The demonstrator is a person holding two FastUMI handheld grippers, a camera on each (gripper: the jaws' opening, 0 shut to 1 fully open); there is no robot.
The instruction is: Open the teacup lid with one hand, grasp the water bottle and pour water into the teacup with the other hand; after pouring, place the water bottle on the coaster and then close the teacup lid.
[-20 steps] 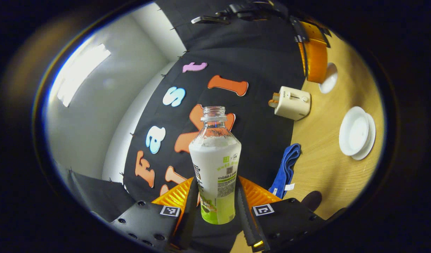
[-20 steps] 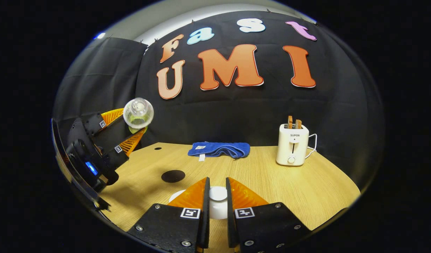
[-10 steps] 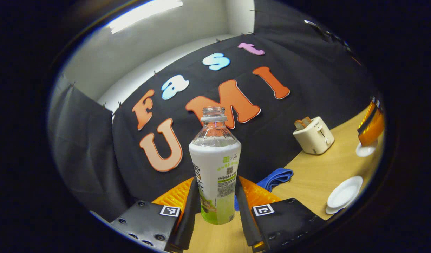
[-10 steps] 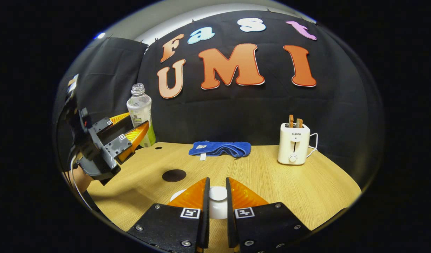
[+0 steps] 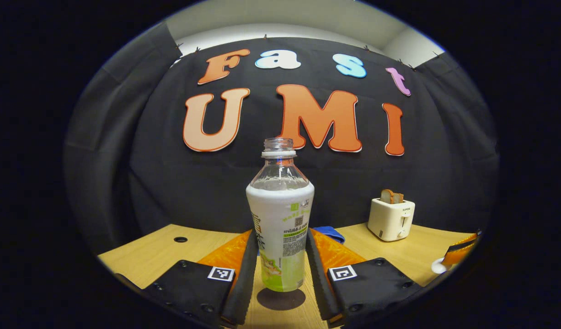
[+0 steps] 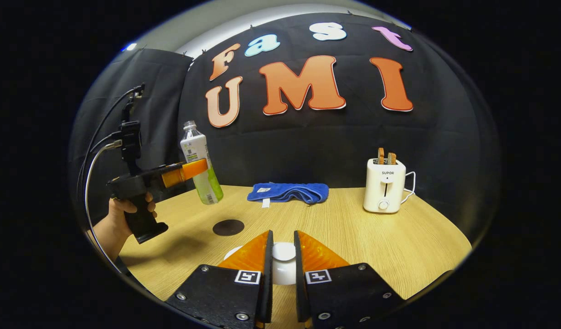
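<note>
Teacup hidden behind right gripper, whose jaws clamp the lid. Left gripper clamps water bottle; coaster at 6 o'clock.

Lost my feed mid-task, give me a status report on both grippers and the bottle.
Left hand-held gripper shut on bottle, upright, above coaster. Right hand-held gripper shut on teacup lid. Nothing in the way.

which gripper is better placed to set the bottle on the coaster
Left. The left hand-held gripper is shut on the bottle, upright just above the coaster. The right hand-held gripper is shut on the lid.
</note>
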